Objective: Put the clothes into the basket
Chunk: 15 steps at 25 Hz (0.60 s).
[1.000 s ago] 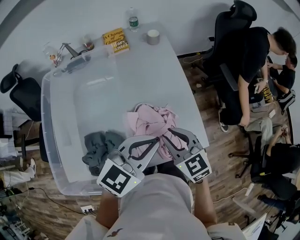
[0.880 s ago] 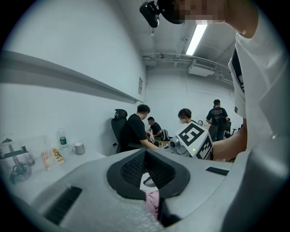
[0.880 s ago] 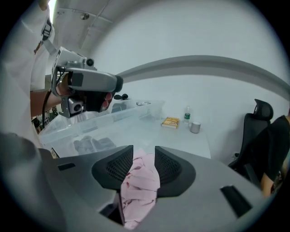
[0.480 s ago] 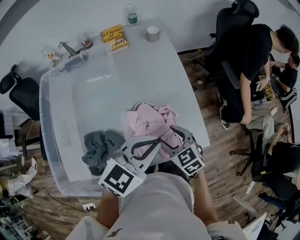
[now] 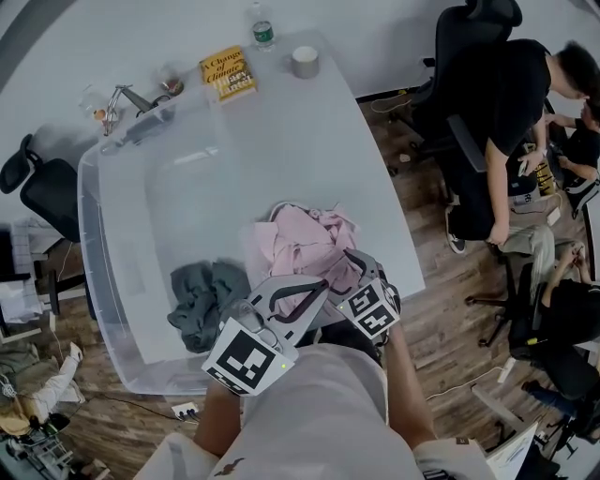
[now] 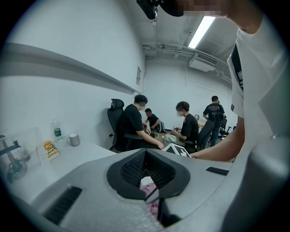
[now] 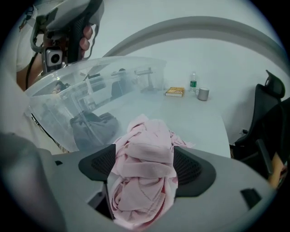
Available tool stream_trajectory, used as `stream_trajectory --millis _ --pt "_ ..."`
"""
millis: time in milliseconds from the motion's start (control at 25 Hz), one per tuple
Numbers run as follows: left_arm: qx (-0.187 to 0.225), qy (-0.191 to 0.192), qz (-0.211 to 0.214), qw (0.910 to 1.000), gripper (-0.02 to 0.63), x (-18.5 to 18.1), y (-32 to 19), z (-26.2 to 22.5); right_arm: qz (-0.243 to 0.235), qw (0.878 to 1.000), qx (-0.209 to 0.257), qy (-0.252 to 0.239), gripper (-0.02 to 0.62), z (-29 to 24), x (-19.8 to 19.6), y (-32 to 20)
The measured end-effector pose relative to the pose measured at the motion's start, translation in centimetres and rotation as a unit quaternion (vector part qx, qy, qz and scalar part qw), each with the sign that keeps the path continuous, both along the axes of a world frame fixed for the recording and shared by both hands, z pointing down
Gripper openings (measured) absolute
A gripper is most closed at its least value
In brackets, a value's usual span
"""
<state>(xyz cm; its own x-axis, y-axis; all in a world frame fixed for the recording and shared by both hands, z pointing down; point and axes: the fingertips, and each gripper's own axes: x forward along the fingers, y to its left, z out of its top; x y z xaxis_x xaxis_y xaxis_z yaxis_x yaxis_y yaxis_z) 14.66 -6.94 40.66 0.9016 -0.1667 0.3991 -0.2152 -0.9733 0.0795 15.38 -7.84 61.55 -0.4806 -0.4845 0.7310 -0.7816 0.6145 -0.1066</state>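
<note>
Behind the basket (image 5: 178, 206), book (image 5: 230, 75) and bottle (image 5: 262, 28)

L tongs (image 5: 320, 284) shut; R tongs (image 5: 345, 266) opening round cloth (image 7: 144, 172).

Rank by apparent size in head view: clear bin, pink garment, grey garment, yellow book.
1. clear bin
2-3. pink garment and grey garment: they look close and the pink is partly covered, so unranked
4. yellow book, clearly smallest
</note>
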Motion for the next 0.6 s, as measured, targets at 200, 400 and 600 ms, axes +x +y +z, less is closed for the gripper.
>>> stream_trajectory --millis 200,400,600 --pt "-0.014 -0.005 -0.004 0.9999 0.006 0.3 0.0 0.1 0.009 1.000 -0.016 -0.009 0.445 2.2 -0.1 -0.3" --pt "-0.002 -0.010 0.013 0.9999 0.006 0.7 0.1 0.4 0.014 0.999 -0.029 -0.015 0.492 4.4 -0.1 -0.4" --pt "-0.016 -0.009 0.000 0.9998 0.006 0.9 -0.2 0.3 0.013 0.999 -0.045 -0.015 0.525 6.3 -0.4 -0.4"
